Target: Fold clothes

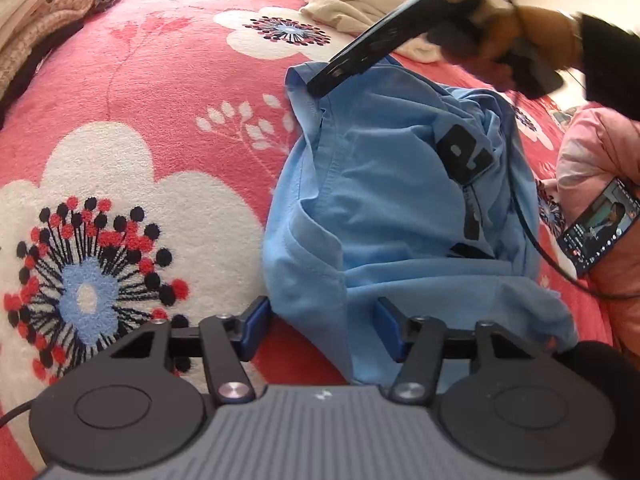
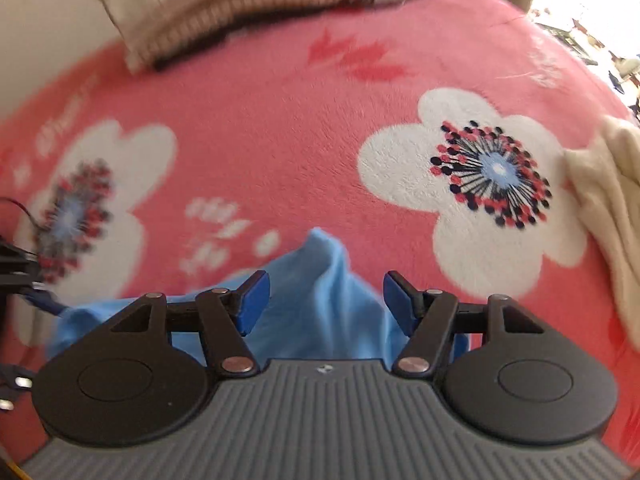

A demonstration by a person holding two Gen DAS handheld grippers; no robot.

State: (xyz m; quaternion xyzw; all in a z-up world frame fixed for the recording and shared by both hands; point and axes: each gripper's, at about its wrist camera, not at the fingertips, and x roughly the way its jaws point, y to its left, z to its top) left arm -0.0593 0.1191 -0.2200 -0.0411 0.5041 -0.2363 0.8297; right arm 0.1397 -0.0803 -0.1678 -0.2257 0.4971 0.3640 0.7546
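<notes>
Blue shirt [image 1: 384, 200] on the flowered blanket [image 1: 168, 80]
Left gripper [image 1: 322, 330] and right gripper [image 2: 326, 306] fingers both gape over it; black print unreadable.

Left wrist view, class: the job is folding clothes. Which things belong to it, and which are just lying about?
Belongs to the job:
blue shirt
left gripper
right gripper

Just lying about:
phone
cream garment
knitted pile
floral blanket
</notes>
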